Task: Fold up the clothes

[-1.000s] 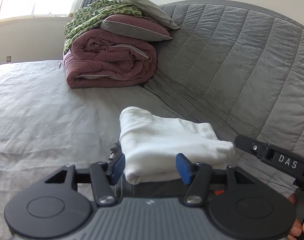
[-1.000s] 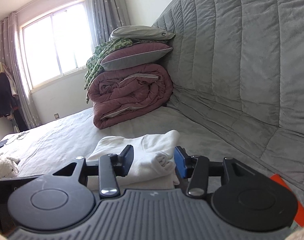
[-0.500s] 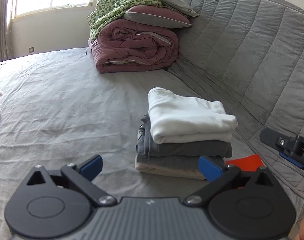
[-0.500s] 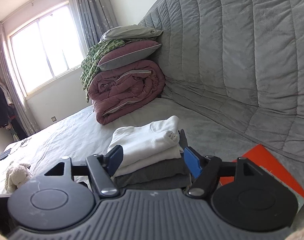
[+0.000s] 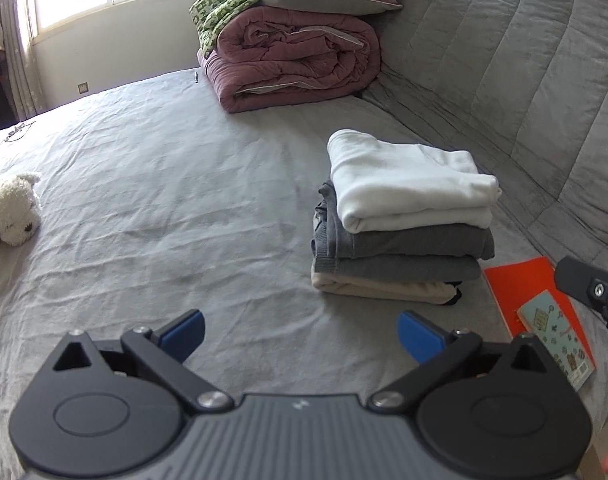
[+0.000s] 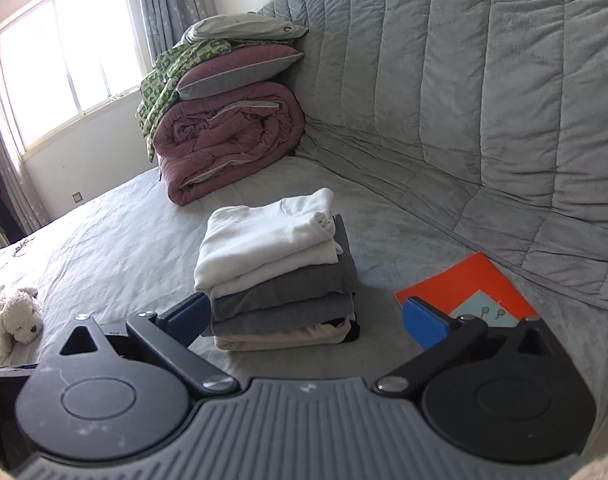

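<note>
The stack [image 5: 402, 224] of folded clothes sat on the bed [image 5: 164, 208], near its headboard side: a white top [image 5: 408, 184] uppermost, two grey pieces under it, a beige one at the bottom, edges roughly square. Both grippers stood clear of it and held nothing. The left gripper [image 5: 300, 334] had its fingers wide apart over bare sheet near the bed's front edge; the right gripper [image 6: 304, 316] likewise had its fingers spread, with the stack just beyond them.

By my judgement the fold in hand was done, since the clothes lay as the task wants. No loose garment showed, so whether another piece remained cannot be told.

The sheet was grey and creased. A book [image 5: 544, 312] lay just beside the stack toward the headboard [image 6: 484, 100], a plush dog [image 5: 12, 212] lay well apart toward the opposite edge, and rolled bedding [image 5: 296, 56] was piled at the far corner under a window [image 6: 60, 56].
</note>
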The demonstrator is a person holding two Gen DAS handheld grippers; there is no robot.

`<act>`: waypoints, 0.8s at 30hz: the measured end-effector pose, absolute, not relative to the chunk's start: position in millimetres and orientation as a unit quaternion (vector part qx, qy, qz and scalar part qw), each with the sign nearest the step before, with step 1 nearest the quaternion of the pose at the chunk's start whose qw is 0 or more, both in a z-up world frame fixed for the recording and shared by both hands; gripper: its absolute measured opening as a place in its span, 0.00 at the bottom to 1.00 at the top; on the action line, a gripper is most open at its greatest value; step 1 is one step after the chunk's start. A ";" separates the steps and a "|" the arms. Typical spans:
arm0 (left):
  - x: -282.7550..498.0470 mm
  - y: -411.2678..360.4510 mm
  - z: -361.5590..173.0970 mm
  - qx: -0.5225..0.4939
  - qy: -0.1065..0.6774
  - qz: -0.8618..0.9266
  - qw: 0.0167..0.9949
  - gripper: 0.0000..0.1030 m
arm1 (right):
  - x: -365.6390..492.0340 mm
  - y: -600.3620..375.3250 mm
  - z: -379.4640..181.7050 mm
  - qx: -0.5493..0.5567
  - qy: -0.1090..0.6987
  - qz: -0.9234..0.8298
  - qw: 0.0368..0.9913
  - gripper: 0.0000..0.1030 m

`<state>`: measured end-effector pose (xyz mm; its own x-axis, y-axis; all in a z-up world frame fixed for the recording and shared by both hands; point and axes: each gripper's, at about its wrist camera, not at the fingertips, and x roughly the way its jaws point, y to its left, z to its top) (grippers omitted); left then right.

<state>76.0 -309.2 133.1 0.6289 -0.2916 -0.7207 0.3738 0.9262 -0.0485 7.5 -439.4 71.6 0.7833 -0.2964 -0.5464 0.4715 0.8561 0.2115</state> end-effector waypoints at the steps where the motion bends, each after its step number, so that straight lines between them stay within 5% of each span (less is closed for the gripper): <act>1: 75.4 -310.0 132.8 0.059 0.390 -0.182 0.900 1.00 | 7.5 -439.4 71.1 0.170 0.264 -0.216 0.925 1.00; 24: 73.2 -321.2 127.7 0.090 0.402 -0.186 0.892 1.00 | 8.8 -437.0 69.4 0.149 0.280 -0.249 0.915 1.00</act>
